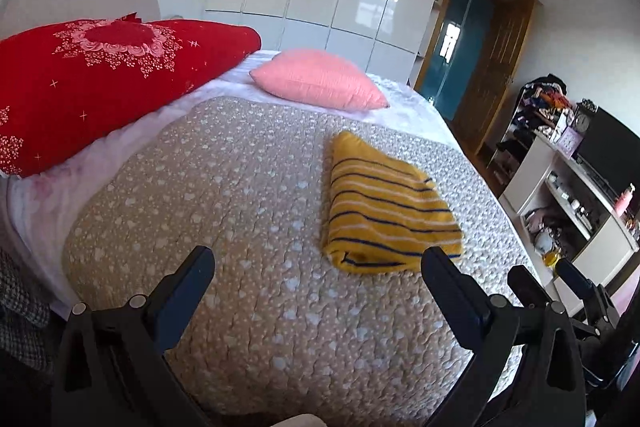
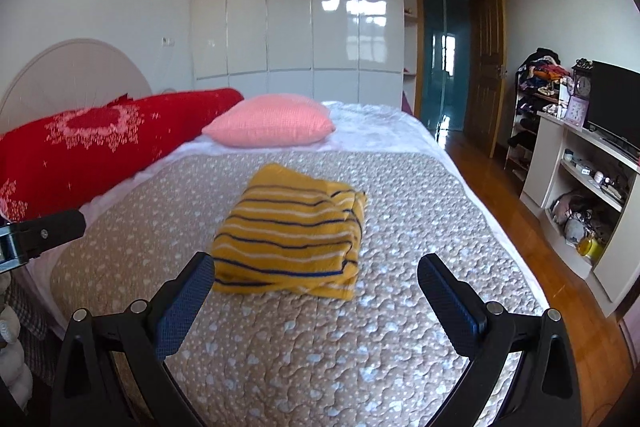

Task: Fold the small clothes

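Garment: a yellow striped garment (image 2: 294, 227) with thin dark blue and white stripes lies folded into a compact bundle on the bed; it rests flat on the quilt, with layered edges showing along its right side in the right wrist view; in the left wrist view (image 1: 384, 209) it sits right of centre, its near edge just beyond the right finger of that gripper.
Bed: a beige quilt (image 2: 304, 339) dotted with pale heart shapes covers the near part of the bed; a white sheet shows beyond it; a white rounded headboard (image 2: 68, 75) stands at the far left.
Left gripper: the left gripper (image 1: 318, 267) hovers over the quilt with its fingers (image 1: 188, 291) spread wide apart, holding nothing; it is not touching the garment; part of it also shows at the left edge of the right wrist view (image 2: 44, 235).
Right gripper: the right gripper (image 2: 316, 273) is held above the quilt, its fingers (image 2: 448, 303) wide apart and empty; the garment's near edge lies just beyond and between the fingertips, not gripped; its fingers also appear at the lower right of the left wrist view.
Pillows: a pink pillow (image 2: 272, 125) lies on the white sheet beyond the garment; a red bedding roll (image 2: 100, 143) with a pink floral pattern lies along the left side.
Room: white glossy wardrobe doors (image 2: 296, 15) at the back; a white shelf unit (image 2: 576, 195) with a dark screen (image 2: 614, 103) on the right; wooden floor (image 2: 500, 195) beside the bed.
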A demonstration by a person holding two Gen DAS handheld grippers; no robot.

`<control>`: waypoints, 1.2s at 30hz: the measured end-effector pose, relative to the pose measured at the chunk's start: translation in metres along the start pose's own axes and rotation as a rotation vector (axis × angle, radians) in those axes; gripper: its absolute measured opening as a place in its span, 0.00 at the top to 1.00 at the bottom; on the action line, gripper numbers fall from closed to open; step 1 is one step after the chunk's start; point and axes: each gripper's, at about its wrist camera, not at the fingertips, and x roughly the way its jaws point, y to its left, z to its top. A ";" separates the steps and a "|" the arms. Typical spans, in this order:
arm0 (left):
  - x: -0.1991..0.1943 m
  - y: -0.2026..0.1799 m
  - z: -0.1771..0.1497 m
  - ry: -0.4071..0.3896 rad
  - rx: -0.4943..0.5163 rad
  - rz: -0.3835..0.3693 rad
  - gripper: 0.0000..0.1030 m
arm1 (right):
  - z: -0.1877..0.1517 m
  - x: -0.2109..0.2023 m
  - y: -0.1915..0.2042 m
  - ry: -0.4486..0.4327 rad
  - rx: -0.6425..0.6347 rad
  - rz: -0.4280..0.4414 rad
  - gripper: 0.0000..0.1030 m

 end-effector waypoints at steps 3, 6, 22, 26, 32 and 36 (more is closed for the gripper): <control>0.015 -0.002 -0.006 0.075 0.008 -0.018 0.00 | -0.005 0.006 0.000 0.024 0.002 0.000 0.00; 0.035 0.001 -0.015 0.162 0.006 -0.008 0.00 | -0.011 0.014 -0.001 0.059 0.007 -0.014 0.00; 0.075 0.005 -0.051 0.325 -0.026 -0.002 0.00 | -0.038 0.051 -0.028 0.246 0.140 -0.049 0.00; 0.077 0.007 -0.051 0.339 -0.046 -0.012 0.00 | -0.044 0.055 -0.028 0.274 0.147 -0.055 0.00; 0.079 0.008 -0.053 0.352 -0.054 -0.018 0.00 | -0.049 0.060 -0.026 0.298 0.146 -0.048 0.00; 0.078 0.008 -0.053 0.345 -0.052 -0.011 0.00 | -0.050 0.062 -0.024 0.305 0.138 -0.042 0.00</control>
